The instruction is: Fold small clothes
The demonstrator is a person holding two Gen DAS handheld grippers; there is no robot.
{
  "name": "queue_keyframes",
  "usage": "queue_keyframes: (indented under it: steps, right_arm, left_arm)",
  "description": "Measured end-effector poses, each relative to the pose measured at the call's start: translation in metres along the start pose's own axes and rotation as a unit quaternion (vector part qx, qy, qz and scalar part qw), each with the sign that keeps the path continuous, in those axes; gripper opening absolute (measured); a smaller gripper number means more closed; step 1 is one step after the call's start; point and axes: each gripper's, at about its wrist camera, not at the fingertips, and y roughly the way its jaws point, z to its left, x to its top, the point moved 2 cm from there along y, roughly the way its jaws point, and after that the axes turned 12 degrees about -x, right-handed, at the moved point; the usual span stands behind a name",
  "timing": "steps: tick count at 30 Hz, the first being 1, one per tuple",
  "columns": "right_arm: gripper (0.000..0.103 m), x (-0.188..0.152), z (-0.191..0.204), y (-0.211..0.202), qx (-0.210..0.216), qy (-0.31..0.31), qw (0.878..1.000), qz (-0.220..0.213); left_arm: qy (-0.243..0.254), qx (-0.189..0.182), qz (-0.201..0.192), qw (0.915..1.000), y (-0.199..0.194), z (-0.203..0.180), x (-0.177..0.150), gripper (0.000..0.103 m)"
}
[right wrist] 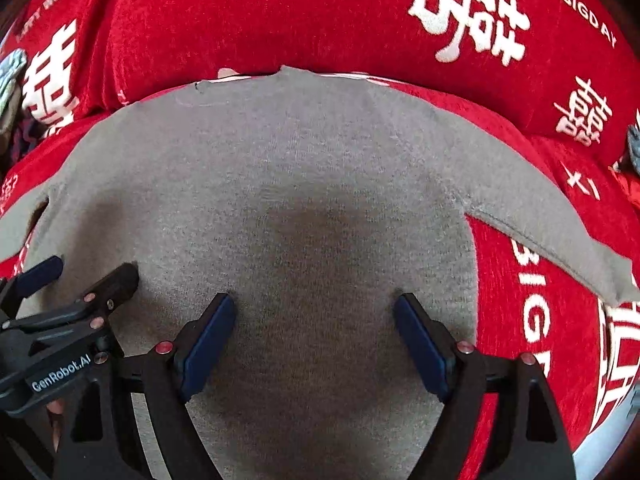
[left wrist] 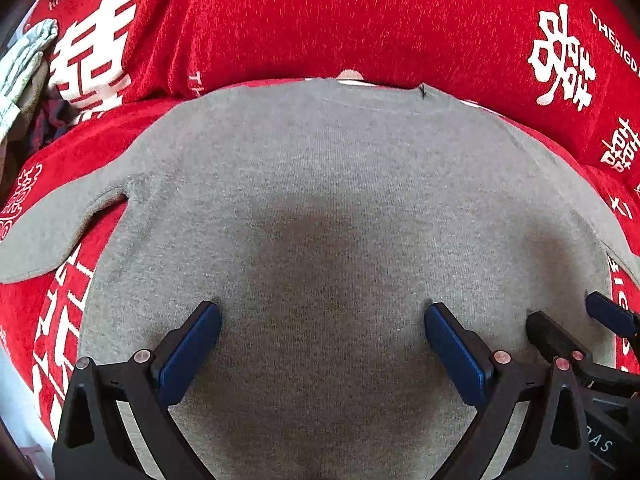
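Grey knit garment (left wrist: 320, 200) lying flat on red printed cover (left wrist: 320, 20) (sleeves spread outward, ready for folding); left gripper (left wrist: 322, 312) and right gripper (right wrist: 314, 304) hovering wide open, gripping nothing.

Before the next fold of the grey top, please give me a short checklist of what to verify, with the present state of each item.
1. Left gripper open: ok.
2. Right gripper open: ok.
3. Grey top lies flat on the red cover: ok.
4. Left sleeve spread out: ok.
5. Right sleeve spread out: ok.
6. Hem edge nearest the grippers: cannot tell, out of view.
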Motion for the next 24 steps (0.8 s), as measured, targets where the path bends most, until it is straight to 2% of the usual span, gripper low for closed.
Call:
queue_keyframes:
  steps: [2, 5, 7, 12, 18, 24]
  right_arm:
    - [0.085, 0.0, 0.0, 0.0, 0.0, -0.006, 1.0, 0.003]
    - [0.085, 0.005, -0.001, -0.003, 0.008, -0.005, 1.0, 0.016]
    - [0.085, 0.008, -0.006, -0.01, 0.016, 0.011, 1.0, 0.0]
    - [0.085, 0.015, -0.01, -0.03, 0.023, 0.021, 0.999, -0.029]
    - [0.085, 0.026, -0.021, -0.043, 0.029, 0.032, 0.998, -0.041]
    - [0.085, 0.028, -0.046, -0.046, 0.026, 0.054, 0.997, -0.054]
  left_arm:
    - [0.001, 0.001, -0.005, 1.0, -0.001, -0.001, -0.001, 0.102]
    - [0.003, 0.007, 0.02, 0.9998, -0.003, -0.004, 0.003, 0.102]
    - [-0.001, 0.0, 0.026, 0.9997, -0.007, -0.004, 0.006, 0.102]
    - [0.004, 0.01, -0.002, 0.9999, -0.027, -0.01, 0.015, 0.102]
    - [0.007, 0.017, -0.009, 0.9998, -0.039, -0.018, 0.022, 0.102]
    - [0.038, 0.041, -0.028, 0.9981, -0.049, -0.047, 0.028, 0.102]
